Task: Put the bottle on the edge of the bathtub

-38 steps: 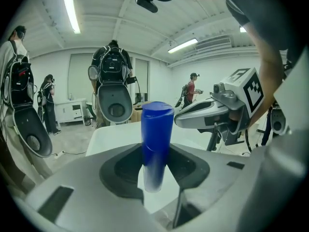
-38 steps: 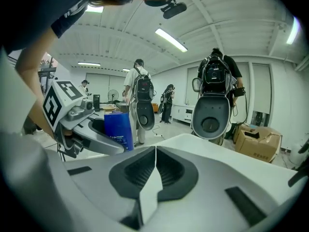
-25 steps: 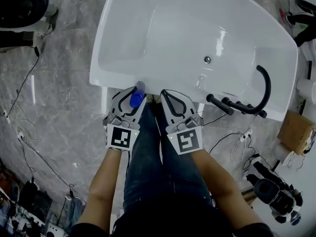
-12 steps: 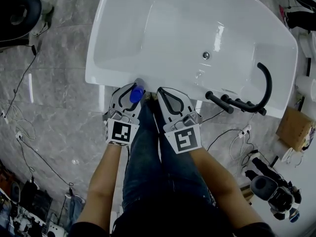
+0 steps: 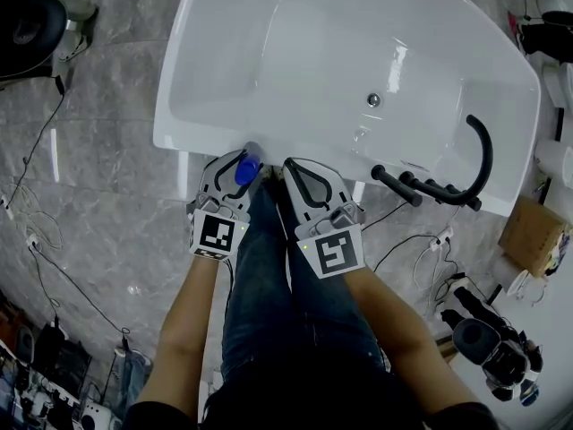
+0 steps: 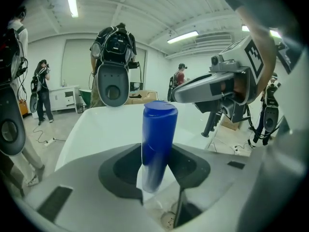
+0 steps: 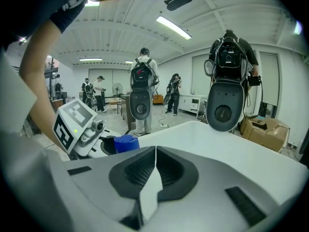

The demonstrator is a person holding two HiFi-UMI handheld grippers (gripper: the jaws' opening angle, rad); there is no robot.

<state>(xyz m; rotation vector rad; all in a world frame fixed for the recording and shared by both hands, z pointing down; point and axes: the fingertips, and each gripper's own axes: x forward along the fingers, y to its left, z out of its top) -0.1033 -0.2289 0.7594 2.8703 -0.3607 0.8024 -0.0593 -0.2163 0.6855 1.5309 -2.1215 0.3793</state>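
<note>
A blue bottle (image 5: 247,167) (image 6: 157,144) stands upright between the jaws of my left gripper (image 5: 240,164) (image 6: 157,175), which is shut on it. The bottle is at the near edge of the white bathtub (image 5: 192,146) (image 6: 101,124). My right gripper (image 5: 296,174) (image 7: 153,166) is shut with nothing in it, just right of the left one, also at the tub's near rim. From the right gripper view the bottle's blue cap (image 7: 126,143) shows to the left, beside the left gripper's marker cube (image 7: 72,122).
A black curved faucet with handles (image 5: 448,182) sits on the tub's near right rim. A drain (image 5: 373,100) is in the tub floor. Cables lie on the grey floor to the left (image 5: 45,231). A cardboard box (image 5: 533,236) stands at the right. People (image 7: 142,76) stand in the room beyond.
Both grippers and the bottle keep their place at the tub's near edge. The view has shifted slightly compared with one second ago.
</note>
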